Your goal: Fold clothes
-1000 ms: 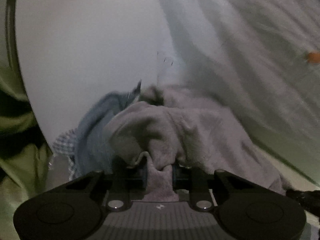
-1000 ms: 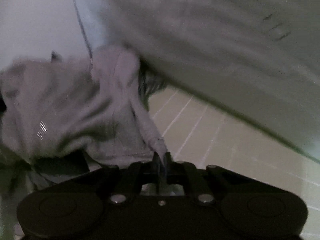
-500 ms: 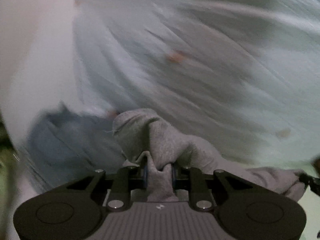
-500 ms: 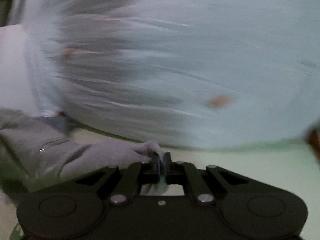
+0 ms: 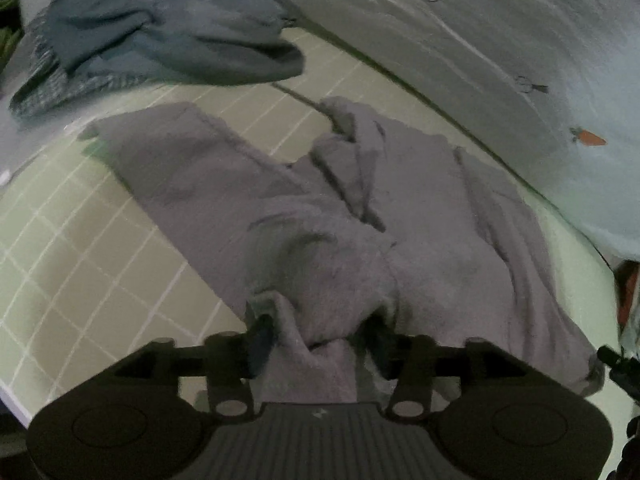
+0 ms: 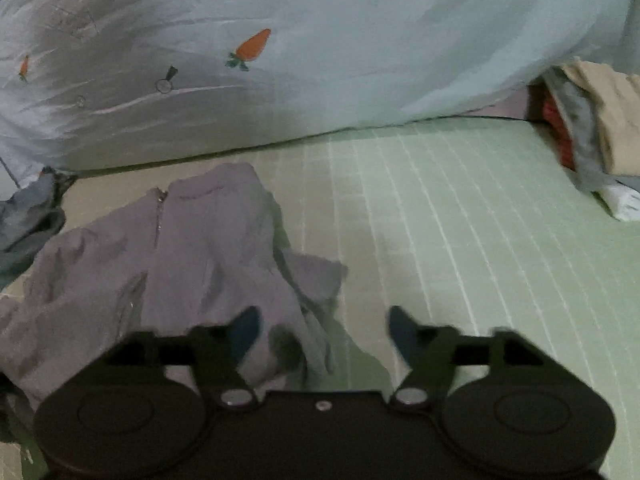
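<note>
The grey jacket (image 5: 360,216), carried pinched until now, has been laid on the green mat (image 6: 460,208) as the jaws of both the left gripper (image 5: 316,328) and the right gripper (image 6: 320,328) are opened, cloth lying loose between the left pair, so folding can be begun.

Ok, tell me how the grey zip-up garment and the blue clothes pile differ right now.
The grey garment is spread out long across the green checked mat; the blue pile lies bunched in a heap. The grey garment lies between the opening jaws of the left gripper, while the blue pile sits far from it, untouched. The grey garment shows a zipper in the right wrist view; the blue pile shows none. Both are unfolded.
</note>
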A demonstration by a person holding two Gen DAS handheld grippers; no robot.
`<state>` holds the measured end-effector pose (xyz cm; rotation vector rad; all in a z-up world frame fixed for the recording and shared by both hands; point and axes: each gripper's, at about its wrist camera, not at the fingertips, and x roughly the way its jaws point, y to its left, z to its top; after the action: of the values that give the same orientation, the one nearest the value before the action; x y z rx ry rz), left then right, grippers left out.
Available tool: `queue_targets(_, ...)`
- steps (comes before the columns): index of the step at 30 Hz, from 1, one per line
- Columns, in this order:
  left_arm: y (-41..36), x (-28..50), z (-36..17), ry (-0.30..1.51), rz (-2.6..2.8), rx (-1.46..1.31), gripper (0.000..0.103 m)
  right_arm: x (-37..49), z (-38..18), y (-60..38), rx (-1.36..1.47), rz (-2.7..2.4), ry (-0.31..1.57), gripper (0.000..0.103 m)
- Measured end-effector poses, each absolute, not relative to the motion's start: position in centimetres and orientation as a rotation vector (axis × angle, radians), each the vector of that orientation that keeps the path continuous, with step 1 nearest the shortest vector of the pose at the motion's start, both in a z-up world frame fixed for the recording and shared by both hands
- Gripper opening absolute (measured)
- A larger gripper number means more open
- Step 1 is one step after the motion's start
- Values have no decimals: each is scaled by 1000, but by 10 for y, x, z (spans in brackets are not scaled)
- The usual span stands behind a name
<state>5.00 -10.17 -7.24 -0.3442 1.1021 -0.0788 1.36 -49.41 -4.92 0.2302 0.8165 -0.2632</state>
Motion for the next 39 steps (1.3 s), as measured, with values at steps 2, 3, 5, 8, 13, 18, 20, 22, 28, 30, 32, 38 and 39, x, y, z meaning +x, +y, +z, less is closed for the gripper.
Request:
queue_targets(2, -104, 52, -77, 1121, -63, -368, 71, 29, -50, -498, 248, -236, 826, 81)
queue_targets(3, -106, 53, -80, 1132, -56, -376, 73, 37, -50, -500, 257, -222, 832, 81)
queue_targets(5, -108, 54, -90, 1157, -51, -378, 74, 50, -57, -502, 282, -188, 846, 82)
queue_targets(8, -115, 67, -101, 1194, -39, -382, 73, 77, -67, -499, 308, -121, 870, 83)
queue_targets(13, -130, 96, -106, 1204, -14, -310, 73, 142, -94, -487, 237, -28, 952, 83)
queue_targets(18, -148, 130, -108, 1203, -28, -194, 73, 182, -112, -486, 179, 9, 990, 30)
queue_targets(20, -158, 150, -108, 1194, -54, -139, 73, 188, -114, -493, 189, 28, 971, 11)
queue_targets(22, -170, 173, -109, 1177, -79, -94, 73, 183, -113, -503, 152, -15, 939, 11)
queue_targets(28, -223, 228, -86, 1062, -204, -101, 73, 128, -114, -590, 182, -311, 913, 11)
queue_targets(30, -236, 232, -73, 1021, -269, -140, 74, 97, -112, -617, 186, -420, 926, 11)
queue_targets(32, -245, 222, -64, 997, -317, -163, 74, 62, -111, -631, 187, -507, 942, 11)
queue_targets(38, -238, 157, -65, 1021, -354, -131, 74, -39, -110, -633, 177, -667, 983, 11)
queue_targets(39, -231, 145, -68, 1040, -347, -139, 74, -51, -109, -624, 172, -663, 986, 11)
